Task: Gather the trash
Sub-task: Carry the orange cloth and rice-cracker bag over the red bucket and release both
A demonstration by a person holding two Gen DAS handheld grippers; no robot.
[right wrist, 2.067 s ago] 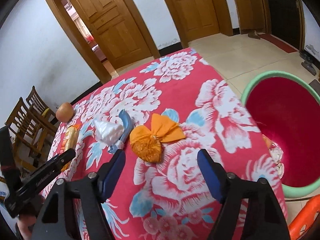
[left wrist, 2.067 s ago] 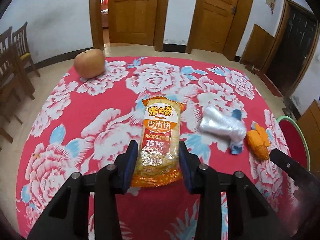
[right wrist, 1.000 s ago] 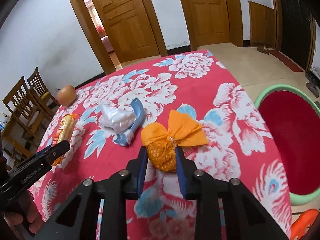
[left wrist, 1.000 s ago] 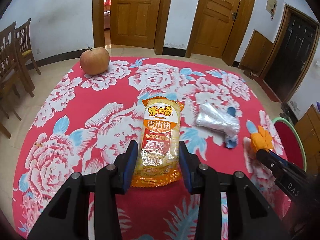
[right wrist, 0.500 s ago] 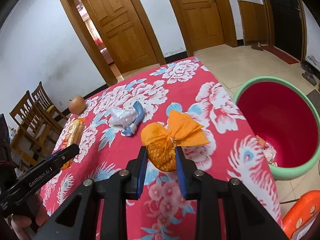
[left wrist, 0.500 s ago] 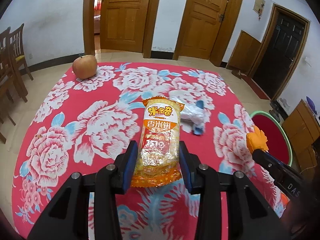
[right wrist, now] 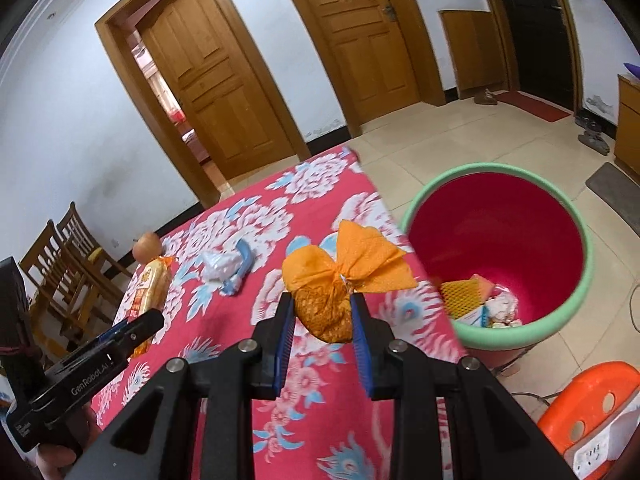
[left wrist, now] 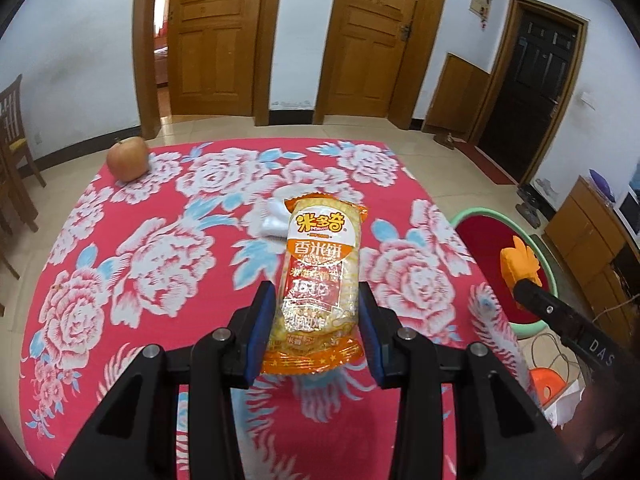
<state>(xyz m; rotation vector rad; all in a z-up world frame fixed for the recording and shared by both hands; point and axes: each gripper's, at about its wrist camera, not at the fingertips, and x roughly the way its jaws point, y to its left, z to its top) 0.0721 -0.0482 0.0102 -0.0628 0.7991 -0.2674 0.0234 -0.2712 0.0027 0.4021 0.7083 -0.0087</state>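
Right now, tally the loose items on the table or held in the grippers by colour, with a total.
Orange: 2, the snack packet in the left gripper and the tied orange bag in the right gripper.
Red-orange: 1, the apple.
White and blue: 1, the crumpled plastic wrapper.
Total: 4
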